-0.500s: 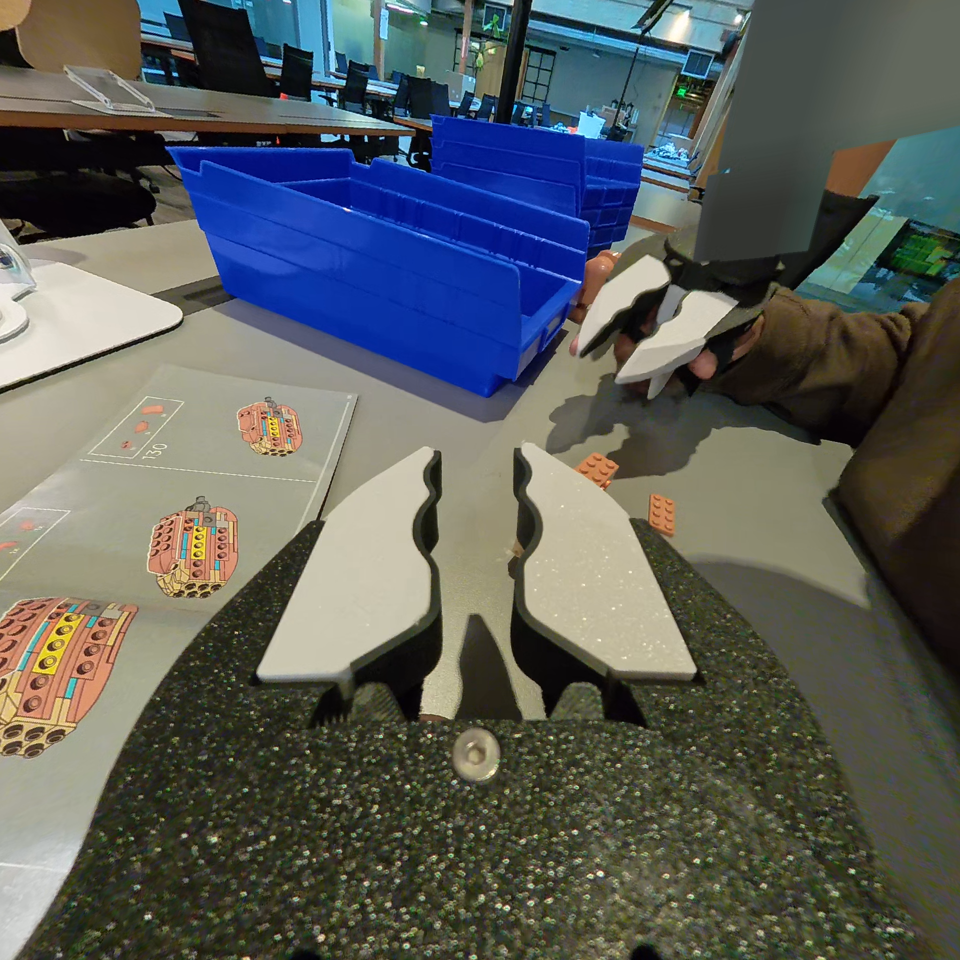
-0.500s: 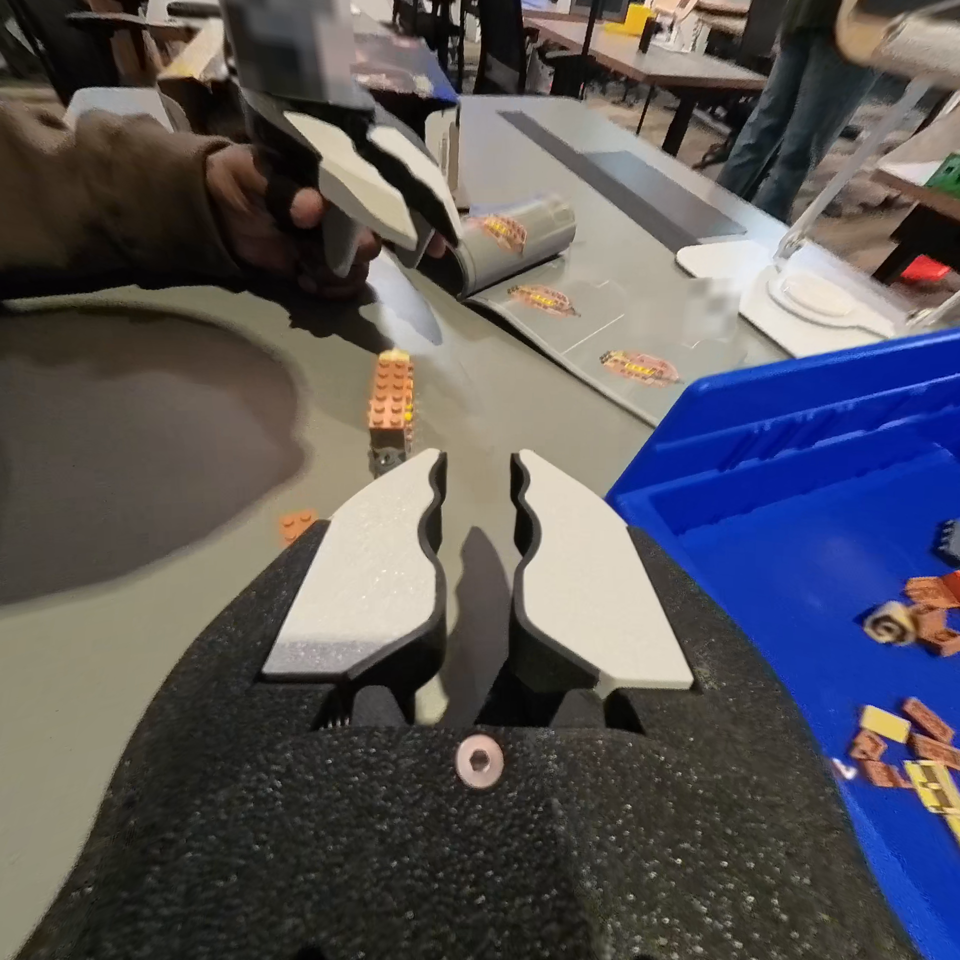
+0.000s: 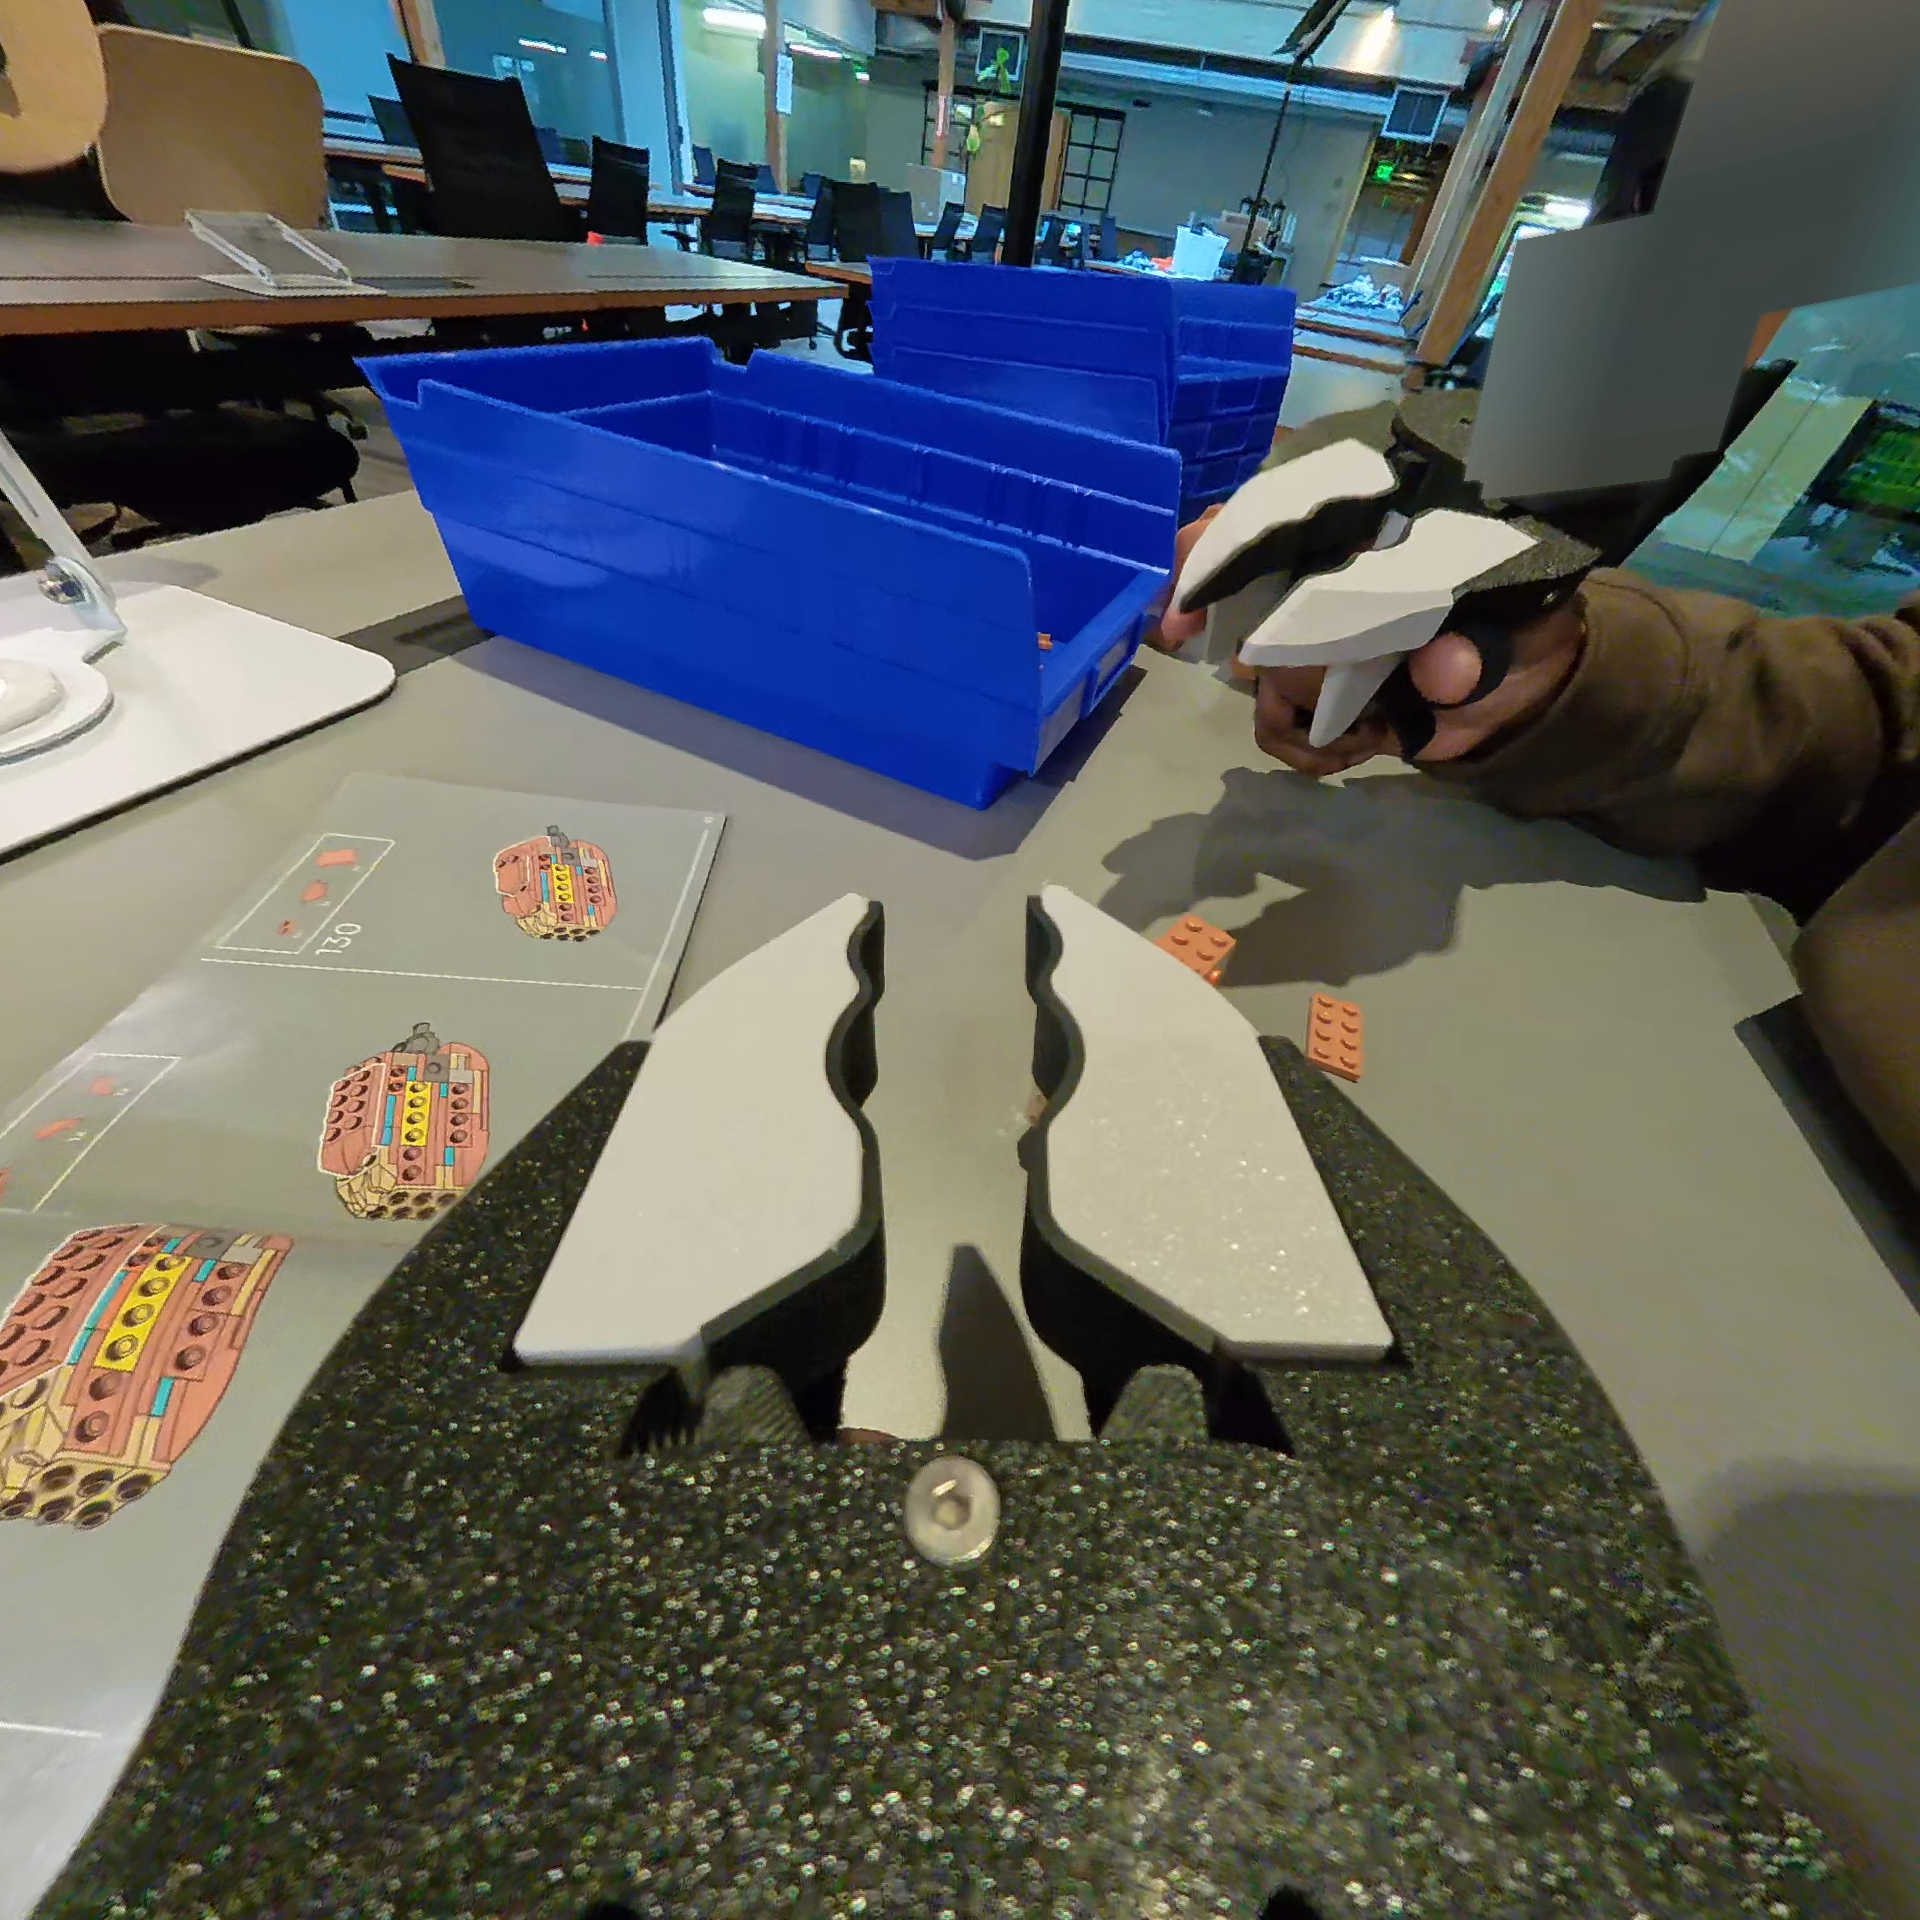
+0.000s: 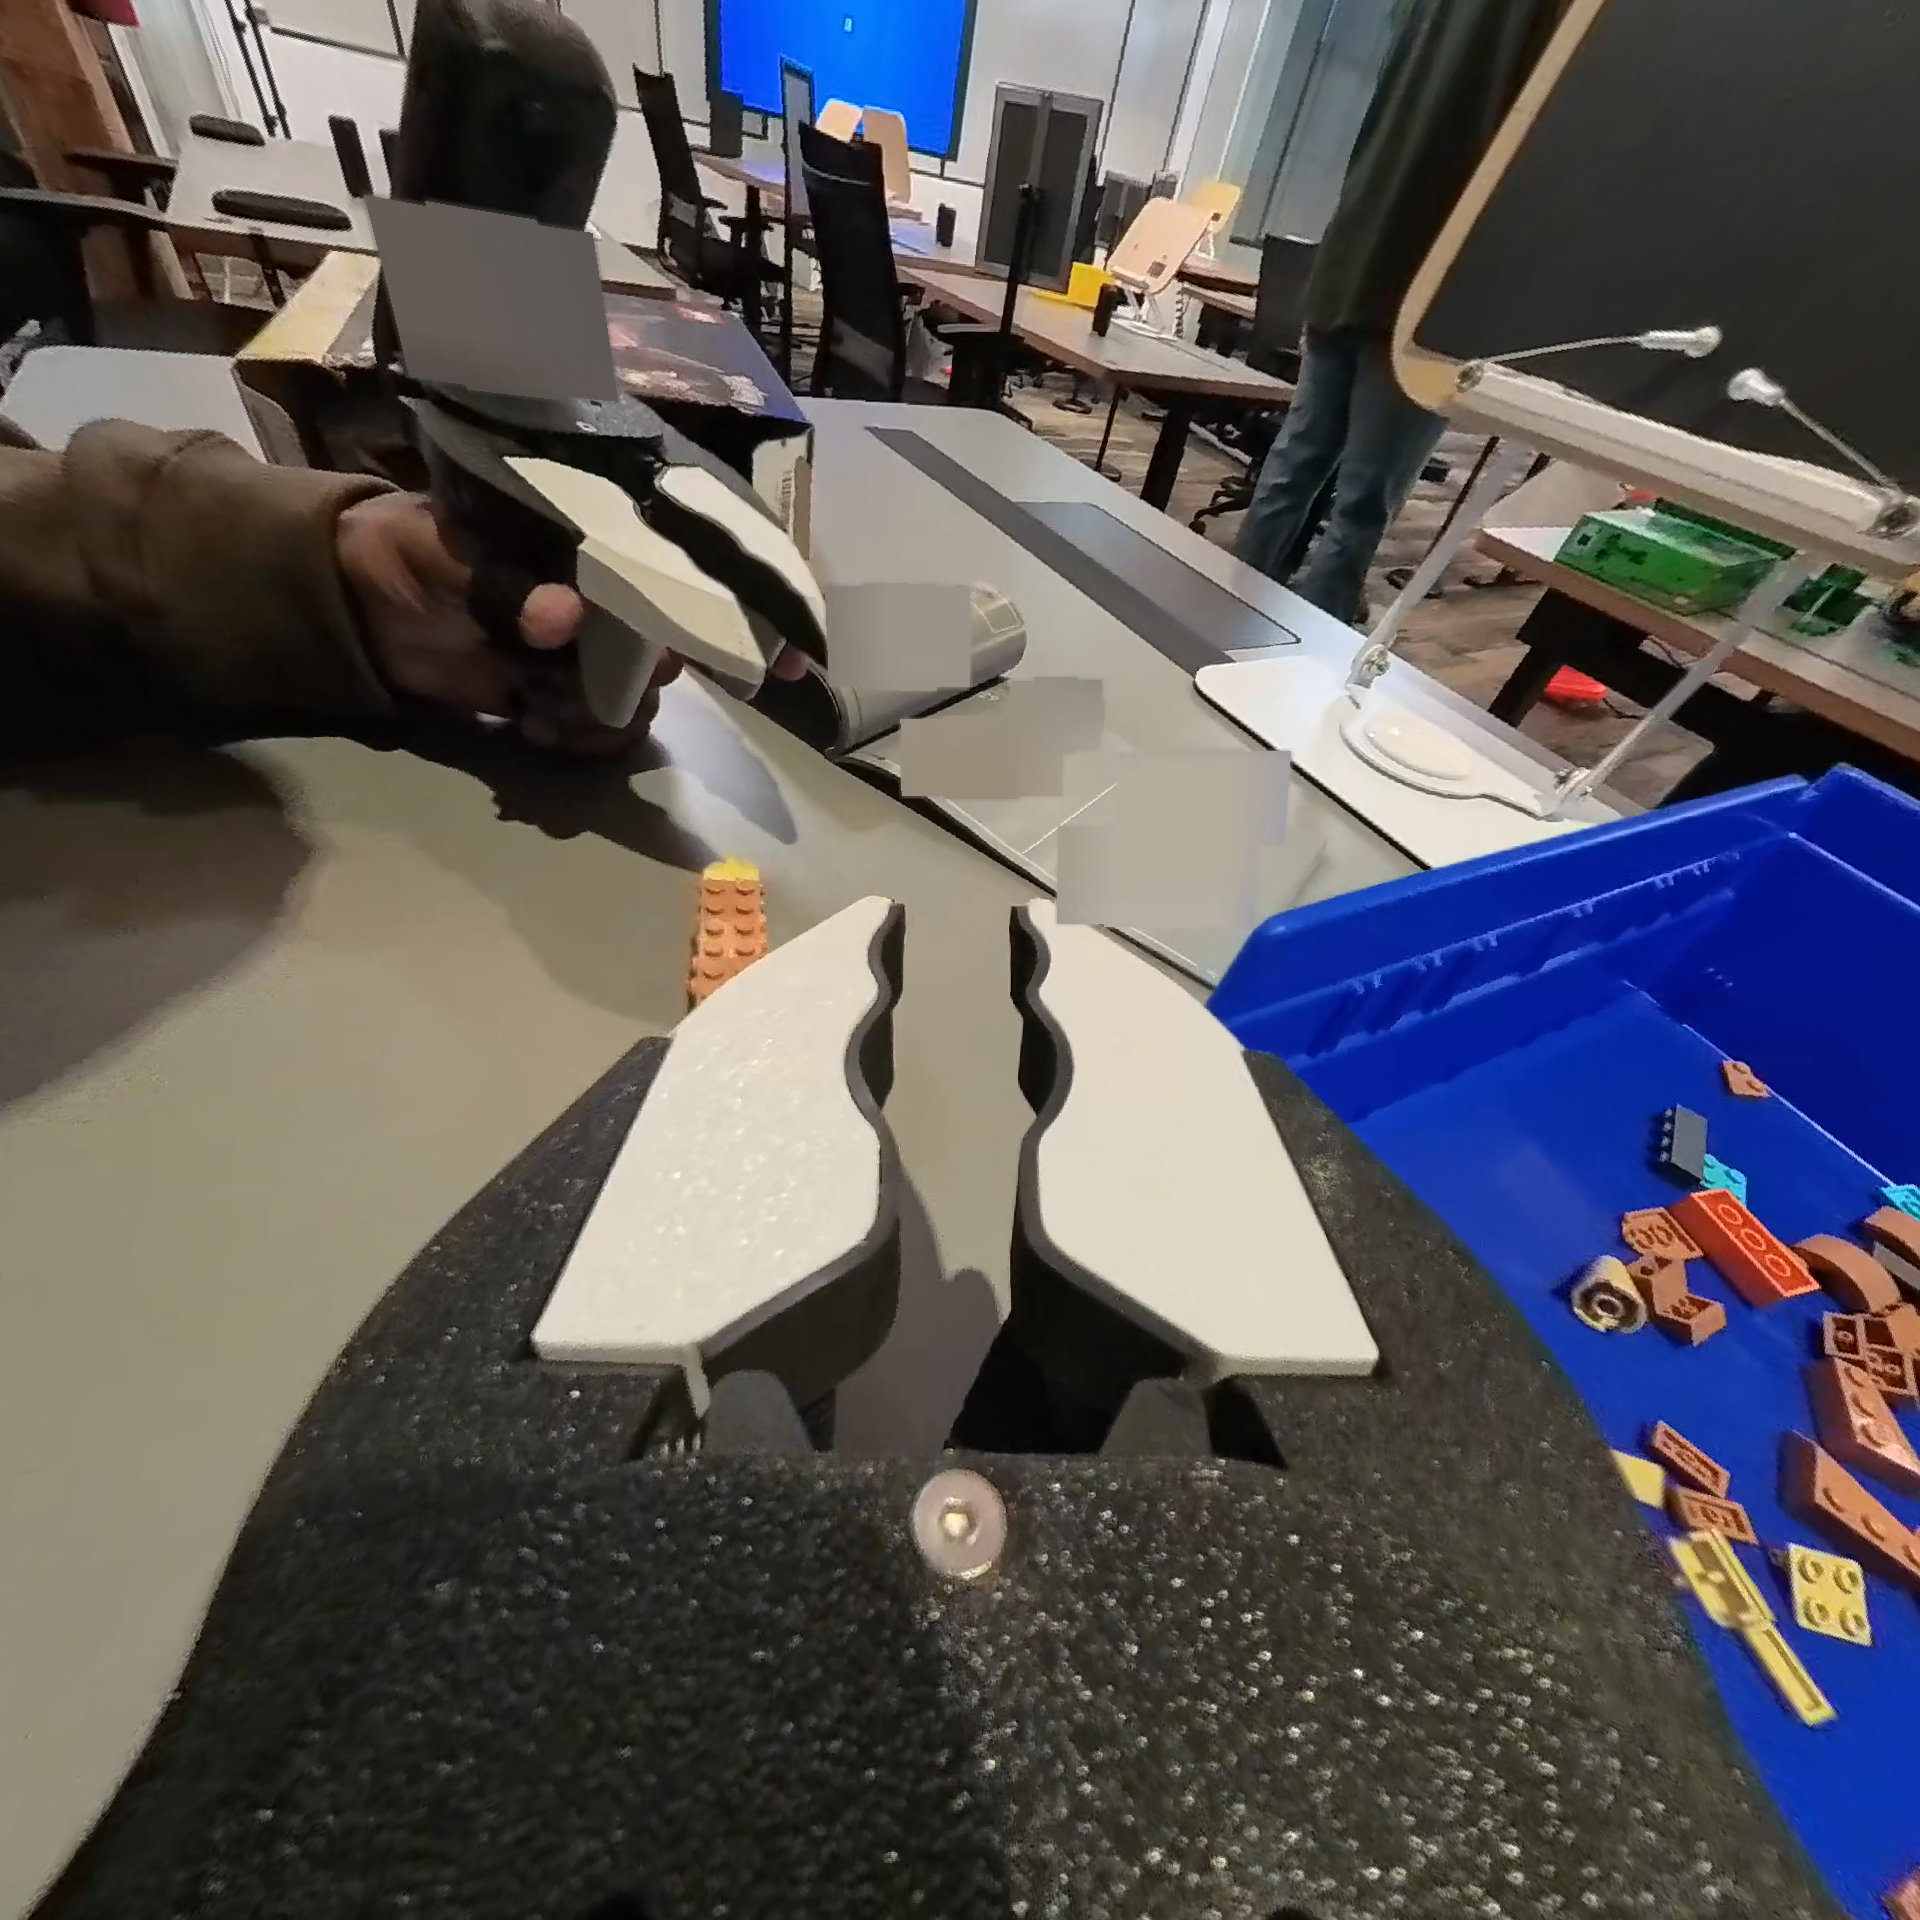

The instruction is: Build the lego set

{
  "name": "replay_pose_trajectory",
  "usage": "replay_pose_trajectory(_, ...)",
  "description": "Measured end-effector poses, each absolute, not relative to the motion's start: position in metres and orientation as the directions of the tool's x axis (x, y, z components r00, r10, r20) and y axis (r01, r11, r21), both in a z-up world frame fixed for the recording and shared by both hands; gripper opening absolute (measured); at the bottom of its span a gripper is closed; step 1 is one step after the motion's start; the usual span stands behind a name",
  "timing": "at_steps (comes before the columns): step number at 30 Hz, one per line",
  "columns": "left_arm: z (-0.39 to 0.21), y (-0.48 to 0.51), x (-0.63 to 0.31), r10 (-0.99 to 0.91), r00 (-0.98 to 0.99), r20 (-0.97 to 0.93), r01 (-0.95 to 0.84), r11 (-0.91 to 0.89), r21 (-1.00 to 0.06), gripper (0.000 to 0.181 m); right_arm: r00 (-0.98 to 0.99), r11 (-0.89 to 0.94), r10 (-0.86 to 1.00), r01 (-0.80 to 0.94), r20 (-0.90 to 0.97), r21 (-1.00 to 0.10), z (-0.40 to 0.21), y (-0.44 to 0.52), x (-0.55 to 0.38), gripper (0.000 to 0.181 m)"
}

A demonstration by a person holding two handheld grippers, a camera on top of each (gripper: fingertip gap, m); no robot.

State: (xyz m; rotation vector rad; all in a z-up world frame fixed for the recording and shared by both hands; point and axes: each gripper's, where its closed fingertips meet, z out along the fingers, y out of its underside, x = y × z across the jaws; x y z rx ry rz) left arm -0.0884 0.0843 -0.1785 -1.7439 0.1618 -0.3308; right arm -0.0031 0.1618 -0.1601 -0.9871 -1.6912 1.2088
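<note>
My left gripper point(image 3: 954, 914) is open and empty, low over the grey table point(image 3: 1507, 1195). Two small orange bricks point(image 3: 1197, 943) point(image 3: 1335, 1034) lie just right of its fingers. A sliver of brown shows under its right finger. My right gripper point(image 4: 954, 914) is open and empty beside the blue bin point(image 4: 1455, 935), which holds several loose bricks point(image 4: 1756, 1262). A small orange assembly with a yellow tip point(image 4: 727, 930) lies on the table left of the right gripper's left finger. The left gripper also shows in the right wrist view point(image 4: 800, 649), and the right gripper in the left wrist view point(image 3: 1216, 629).
The open instruction booklet point(image 3: 416, 987) lies at the left. The blue bin point(image 3: 779, 582) stands behind it, with stacked bins point(image 3: 1091, 353) farther back. A white stand base point(image 3: 208, 675) is at far left. A cardboard box point(image 4: 707, 374) and a standing person point(image 4: 1340, 468) are beyond.
My right gripper has risen a little and swung toward the blue bin, so more of the bin shows. The left gripper has hardly moved. Both stay open.
</note>
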Motion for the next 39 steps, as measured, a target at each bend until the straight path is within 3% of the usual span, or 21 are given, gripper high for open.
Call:
replay_pose_trajectory(12, -0.173, 0.083, -0.089, -0.285, 0.95, 0.128, 0.078, -0.18, -0.981, 0.026, -0.345, 0.255, 0.918, 0.137, 0.196, -0.957, -0.164, 0.162, -0.007, 0.017)
replay_pose_trajectory(19, -0.175, 0.083, -0.093, -0.277, 0.951, 0.135, 0.084, -0.186, -0.979, 0.026, -0.284, 0.384, 0.902, 0.184, 0.325, -0.905, -0.136, 0.209, -0.002, 0.019)
replay_pose_trajectory(26, -0.178, 0.084, -0.094, -0.274, 0.951, 0.145, 0.093, -0.192, -0.977, 0.026, -0.279, 0.524, 0.851, 0.398, 0.445, -0.753, -0.113, 0.299, -0.013, 0.02)
replay_pose_trajectory(32, -0.18, 0.085, -0.093, -0.274, 0.952, 0.134, 0.08, -0.201, -0.976, 0.026, -0.397, 0.637, 0.768, 0.562, 0.503, -0.528, -0.136, 0.377, -0.054, 0.025)
replay_pose_trajectory(39, -0.179, 0.084, -0.097, -0.265, 0.954, 0.138, 0.087, -0.198, -0.976, 0.026, -0.462, 0.644, 0.76, 0.633, 0.458, -0.43, -0.162, 0.417, -0.087, 0.027)
